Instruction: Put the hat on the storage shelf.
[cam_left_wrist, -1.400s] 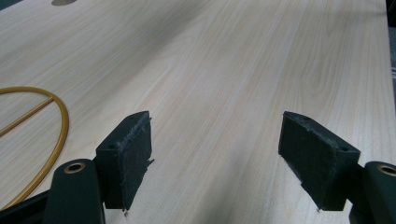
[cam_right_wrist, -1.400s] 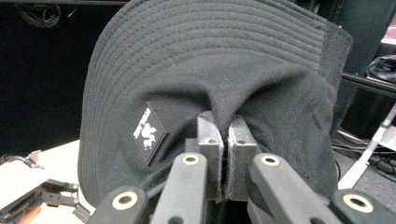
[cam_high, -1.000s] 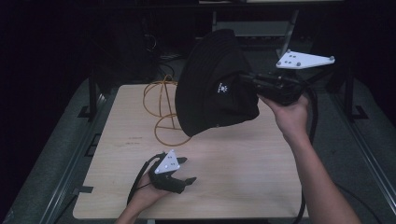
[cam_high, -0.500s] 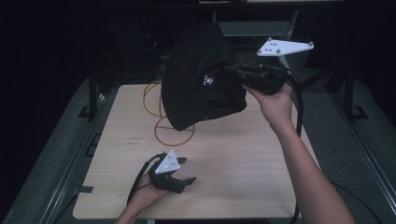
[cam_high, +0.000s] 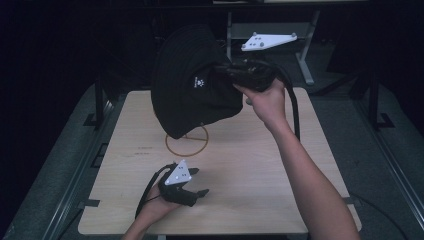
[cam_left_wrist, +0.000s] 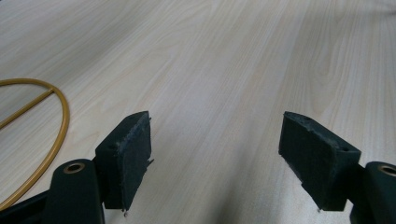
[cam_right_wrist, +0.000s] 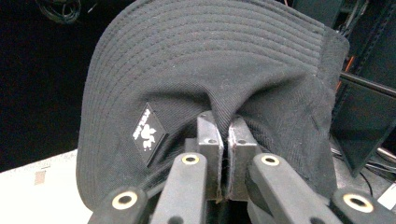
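The right gripper fingers pinch a black hat above the table; left gripper fingers gape wide.

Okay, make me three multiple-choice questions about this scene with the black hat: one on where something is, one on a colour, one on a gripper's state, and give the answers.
1. Where is the black hat?
A. Flat on the table
B. Held up above the table
C. On the floor

2. What colour is the ring on the table?
A. Yellow-orange
B. Blue
C. White

3. How do the jaws of the left gripper stand?
A. Shut on the hat
B. Shut on the ring
C. Open, with nothing between them

Answers: 1 B, the right gripper pinches its fabric in the air. 2 A, as both views show. 3 C, bare wood shows between its pads.
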